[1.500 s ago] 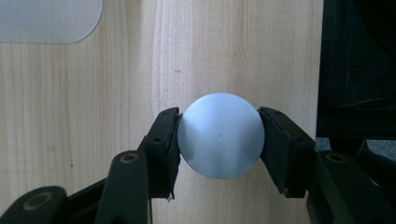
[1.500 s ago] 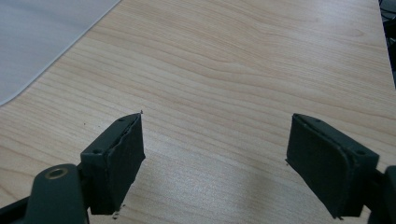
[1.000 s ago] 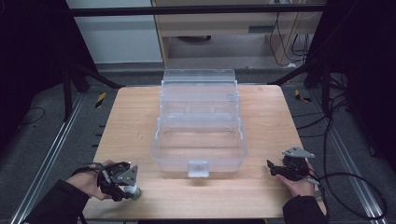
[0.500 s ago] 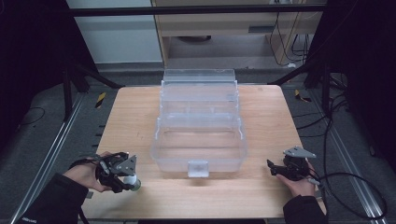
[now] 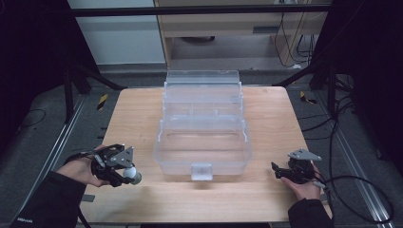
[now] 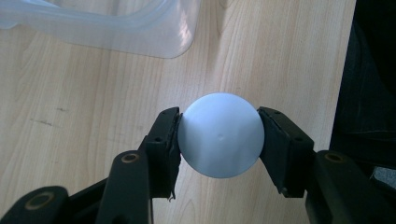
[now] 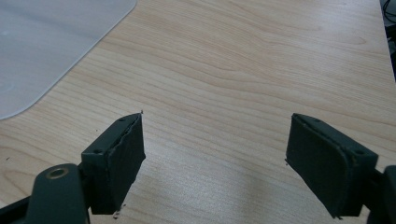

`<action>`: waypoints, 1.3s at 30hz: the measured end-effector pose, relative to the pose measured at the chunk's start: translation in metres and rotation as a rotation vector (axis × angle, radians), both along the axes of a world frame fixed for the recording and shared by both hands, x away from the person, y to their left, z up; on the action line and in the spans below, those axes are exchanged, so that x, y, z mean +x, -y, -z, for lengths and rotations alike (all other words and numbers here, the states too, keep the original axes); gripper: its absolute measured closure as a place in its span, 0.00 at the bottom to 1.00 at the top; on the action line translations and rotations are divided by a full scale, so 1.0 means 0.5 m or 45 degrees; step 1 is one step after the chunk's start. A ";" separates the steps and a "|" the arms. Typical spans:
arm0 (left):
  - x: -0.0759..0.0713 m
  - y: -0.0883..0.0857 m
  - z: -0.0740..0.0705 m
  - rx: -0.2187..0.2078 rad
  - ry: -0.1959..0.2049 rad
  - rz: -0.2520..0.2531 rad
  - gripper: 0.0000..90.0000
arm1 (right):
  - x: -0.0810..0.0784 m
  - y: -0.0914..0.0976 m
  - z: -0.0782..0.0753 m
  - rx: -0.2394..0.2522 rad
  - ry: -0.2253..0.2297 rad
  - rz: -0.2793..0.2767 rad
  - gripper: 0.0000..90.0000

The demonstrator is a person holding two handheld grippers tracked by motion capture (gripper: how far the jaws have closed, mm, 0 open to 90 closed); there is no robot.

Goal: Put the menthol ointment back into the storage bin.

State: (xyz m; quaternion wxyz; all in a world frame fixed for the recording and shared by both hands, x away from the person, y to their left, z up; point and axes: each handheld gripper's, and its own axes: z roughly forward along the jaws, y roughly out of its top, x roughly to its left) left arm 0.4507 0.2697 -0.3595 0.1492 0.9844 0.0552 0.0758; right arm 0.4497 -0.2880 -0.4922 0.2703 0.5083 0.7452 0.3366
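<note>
Pale wood-grain table [image 5: 266,118], rectangular, carrying all listed items.

Item 1: clear plastic tiered organiser box [image 5: 203,124], standing open at the table's middle, its trays stepping back away from me and a small latch at its near wall. A rounded corner of it shows at the top of my left gripper view [image 6: 140,32] and at the upper left of my right gripper view [image 7: 42,51].

Item 2: white ball [image 6: 221,135], smooth and matt, with a tiny dimple on its face. Pinched between the two black jaws of my left gripper [image 6: 219,140], one pad pressed on each side. In the high view the ball [image 5: 129,173] sits at the gripper's tip [image 5: 124,172], near the table's front left corner, left of the box and apart from it.

Item 3: my right gripper [image 7: 215,158], jaws spread wide with bare table between them, holding nothing. In the high view it [image 5: 280,171] sits at the table's front right, pointing toward the box, apart from it.

Item 4: black cables on the floor right of the table [image 5: 356,185].
</note>
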 end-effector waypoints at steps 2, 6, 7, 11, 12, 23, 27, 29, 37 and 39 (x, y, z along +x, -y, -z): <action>0.006 -0.002 -0.013 -0.007 0.002 -0.011 0.56 | 0.000 -0.001 0.001 0.003 -0.006 0.005 0.22; 0.014 -0.001 -0.028 -0.015 0.008 -0.016 0.56 | 0.000 -0.001 0.000 0.003 -0.008 0.002 0.21; 0.016 0.000 -0.032 -0.020 0.010 -0.017 0.56 | 0.000 -0.001 0.001 0.005 -0.009 0.002 0.21; 0.030 0.007 -0.052 -0.027 0.015 -0.022 0.56 | 0.000 -0.002 0.002 0.005 -0.014 -0.003 0.21; 0.030 0.007 -0.052 -0.027 0.015 -0.022 0.56 | 0.000 -0.002 0.002 0.005 -0.014 -0.003 0.21; 0.065 0.028 -0.094 -0.021 0.016 -0.043 0.56 | 0.001 -0.001 0.002 0.003 -0.017 -0.010 0.21; 0.075 0.035 -0.103 -0.030 0.021 -0.048 0.56 | 0.001 0.000 0.002 0.006 -0.018 -0.008 0.21; 0.082 0.039 -0.110 -0.035 0.029 -0.046 0.56 | 0.001 0.000 0.002 0.004 -0.015 -0.011 0.21; 0.099 0.062 -0.133 -0.061 0.042 -0.033 0.56 | 0.002 0.000 0.003 0.007 -0.010 -0.015 0.21; 0.103 0.069 -0.138 -0.072 0.039 -0.027 0.56 | 0.002 0.000 0.002 0.011 -0.010 -0.015 0.21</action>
